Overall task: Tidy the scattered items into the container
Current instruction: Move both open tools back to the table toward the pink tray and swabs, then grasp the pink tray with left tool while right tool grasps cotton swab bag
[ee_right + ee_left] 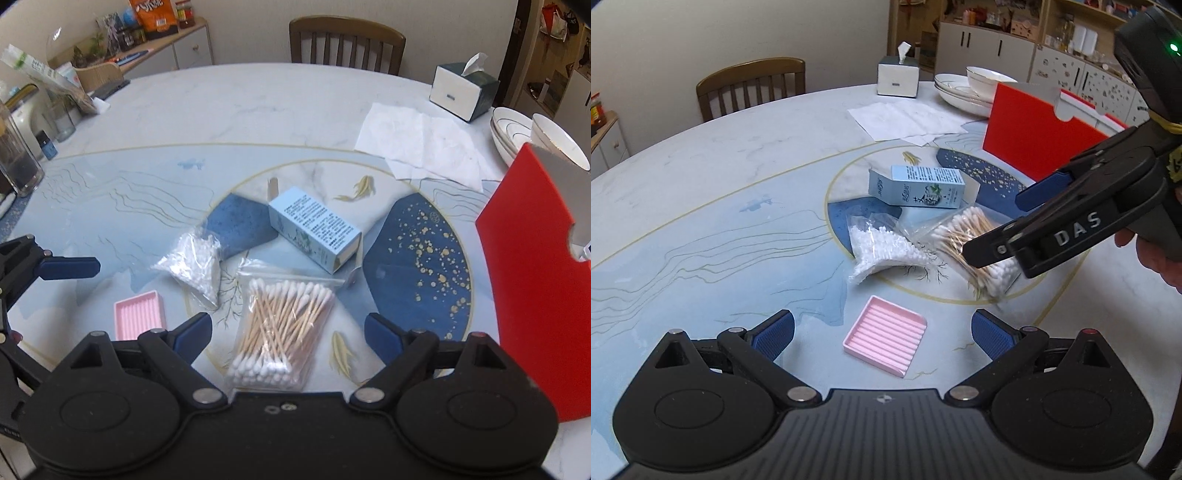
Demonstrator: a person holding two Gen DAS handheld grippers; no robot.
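Note:
My left gripper [882,336] is open and hangs just above a pink ridged tray [884,345] lying flat on the table. My right gripper [288,336] is open over a clear bag of wooden cotton swabs [284,325], with a pad on either side and neither pressing it. Beyond lie a bag of white swabs [195,264] and a pale blue carton [314,230] on its side. The red container [535,277] stands at the right. In the left wrist view the right gripper [1012,221] covers part of the wooden swab bag [964,240].
White paper napkins [421,147], a tissue box [461,92] and stacked plates with a bowl [554,144] sit at the far right of the round table [258,103]. Glass jars [18,162] crowd the left edge. A wooden chair [347,44] stands behind.

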